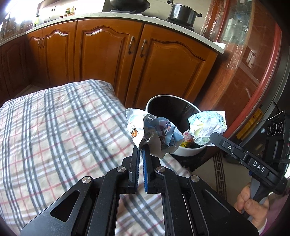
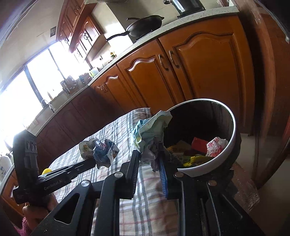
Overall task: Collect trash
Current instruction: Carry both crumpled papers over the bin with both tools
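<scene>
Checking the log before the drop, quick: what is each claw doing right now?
Left claw: closed on a crumpled printed wrapper.
Right claw: closed on a crumpled pale paper wad.

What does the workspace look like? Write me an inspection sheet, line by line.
Surface: checked tablecloth covers the table.
Job's things: trash bin past the table edge, wrappers inside; cartoon-print paper wad and pale crumpled paper, both lifted near the rim.
Clutter: yellow object on the cloth, partly hidden.
Grippers: left gripper shut on the cartoon-print wad; right gripper shut on the pale paper.
Cables: nothing seen.
Surroundings: wooden cabinets, wok and pot on the counter.
</scene>
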Available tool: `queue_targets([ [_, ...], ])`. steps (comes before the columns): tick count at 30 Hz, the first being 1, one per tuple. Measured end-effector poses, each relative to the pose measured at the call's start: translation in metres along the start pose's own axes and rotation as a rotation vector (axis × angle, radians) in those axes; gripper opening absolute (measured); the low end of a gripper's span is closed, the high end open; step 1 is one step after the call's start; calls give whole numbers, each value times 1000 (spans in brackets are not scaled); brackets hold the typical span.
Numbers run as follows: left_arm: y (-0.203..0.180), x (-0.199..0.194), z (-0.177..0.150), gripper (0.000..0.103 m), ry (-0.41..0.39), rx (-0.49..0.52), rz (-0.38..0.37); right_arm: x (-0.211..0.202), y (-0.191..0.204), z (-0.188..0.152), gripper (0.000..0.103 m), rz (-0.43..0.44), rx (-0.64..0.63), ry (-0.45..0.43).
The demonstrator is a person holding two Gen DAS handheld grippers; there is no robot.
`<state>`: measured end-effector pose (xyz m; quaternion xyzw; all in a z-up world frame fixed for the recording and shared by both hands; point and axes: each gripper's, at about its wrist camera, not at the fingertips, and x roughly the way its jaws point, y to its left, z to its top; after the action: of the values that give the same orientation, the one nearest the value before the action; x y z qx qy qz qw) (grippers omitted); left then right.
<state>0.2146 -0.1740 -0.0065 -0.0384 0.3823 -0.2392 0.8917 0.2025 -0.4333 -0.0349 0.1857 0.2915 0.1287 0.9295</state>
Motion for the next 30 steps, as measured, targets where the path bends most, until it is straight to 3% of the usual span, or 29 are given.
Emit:
queue_targets([
  [30, -54, 41, 32, 3, 33, 121, -26, 1, -31, 24, 22, -87, -7, -2],
])
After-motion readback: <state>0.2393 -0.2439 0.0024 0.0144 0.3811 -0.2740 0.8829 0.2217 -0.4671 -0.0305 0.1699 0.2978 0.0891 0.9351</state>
